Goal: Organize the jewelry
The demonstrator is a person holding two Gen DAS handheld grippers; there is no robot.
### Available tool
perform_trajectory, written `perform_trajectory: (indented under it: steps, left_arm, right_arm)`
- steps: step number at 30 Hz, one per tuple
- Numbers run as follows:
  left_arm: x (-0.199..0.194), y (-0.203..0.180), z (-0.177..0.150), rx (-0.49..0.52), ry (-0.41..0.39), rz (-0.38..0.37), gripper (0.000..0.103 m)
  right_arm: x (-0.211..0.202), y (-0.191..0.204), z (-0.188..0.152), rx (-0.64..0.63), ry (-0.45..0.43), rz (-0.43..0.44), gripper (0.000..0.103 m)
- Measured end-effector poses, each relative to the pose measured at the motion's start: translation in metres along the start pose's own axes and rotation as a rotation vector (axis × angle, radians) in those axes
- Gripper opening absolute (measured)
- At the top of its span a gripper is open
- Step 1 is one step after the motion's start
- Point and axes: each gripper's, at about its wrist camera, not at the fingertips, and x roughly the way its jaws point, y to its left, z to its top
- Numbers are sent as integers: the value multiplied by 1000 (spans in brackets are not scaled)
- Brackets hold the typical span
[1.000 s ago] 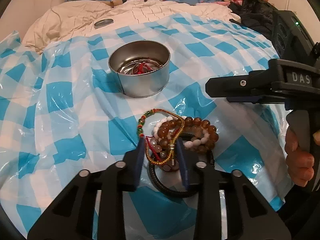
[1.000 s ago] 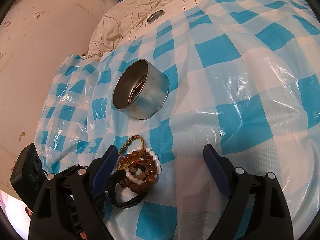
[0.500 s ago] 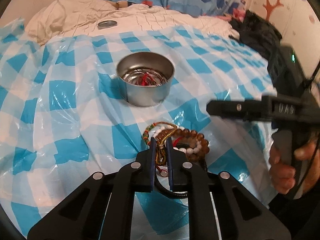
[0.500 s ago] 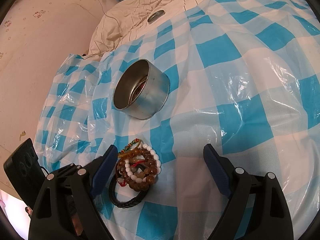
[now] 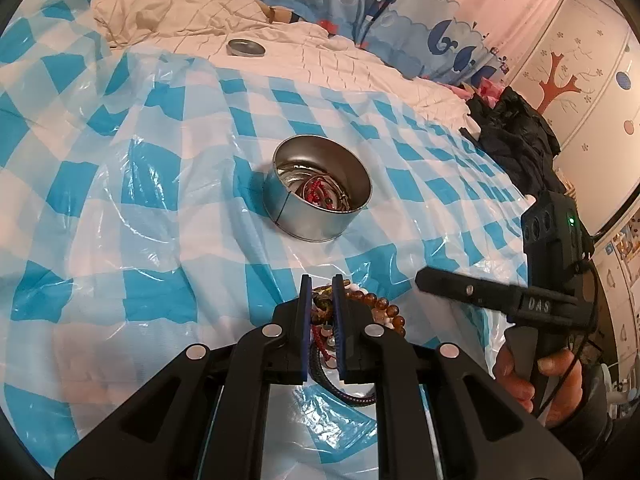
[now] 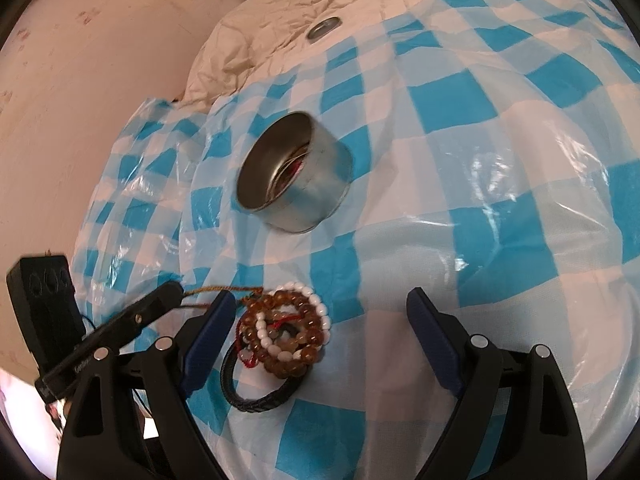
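Checked plastic covers the bed so beads stay findable. My left tool (image 5: pixel 321 292) has just closed on the corded bracelet (image 6: pixel 224 290), drawing it clear of the bracelet pile (image 6: pixel 286 330) toward the tin (image 5: pixel 318 188); my right tool (image 6: pixel 320 322) waits wide open, empty.

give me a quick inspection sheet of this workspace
surface: blue and white checked plastic sheet, wrinkled, spread over a cream quilt
job's things: round metal tin, open, some jewelry already inside; pile of beaded bracelets and a black braided band on the sheet
clutter: small metal lid on the quilt; dark garment at the edge
grippers: left gripper shut on a brown corded bracelet drawn out of the pile; right gripper open, beside the pile
cables: thin black cable at the right gripper's handle
surroundings: cartoon whale bedding, wall stickers
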Motion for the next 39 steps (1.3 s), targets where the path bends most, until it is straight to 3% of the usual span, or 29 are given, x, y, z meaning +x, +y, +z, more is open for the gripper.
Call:
perform_trajectory:
  steps: [7,11,17,22,26,27,32,39]
  left_arm:
    - [-3,4,0,-15,-2,8,9]
    - [-3,5,0,-18,-1,11,9]
    - [-2,5,0,-16,-1,14,9]
    - [-2,6,0,-14,-1,19,9]
    - [-2,6,0,-15,0,17,9]
    - [-2,6,0,-15,0,16,9]
    - [-2,6,0,-15,-1,17,9]
    - [-2,6,0,-16,0,18,9]
  right_arm:
    - [15,28,-11,-161,68,-5,84]
    - [20,31,-14,-180,92,-16,84]
    - [18,35,-16,-235,54,-74,83]
    - [27,44,-23,-292,108,-45,67]
    - [36,35,-24,-259,142,-75,45]
    - [36,34,-23,-253,144,-62,35]
    - [31,40,-23,-277,121,-45,14]
    - [28,35,-20,-254,133,-21,14]
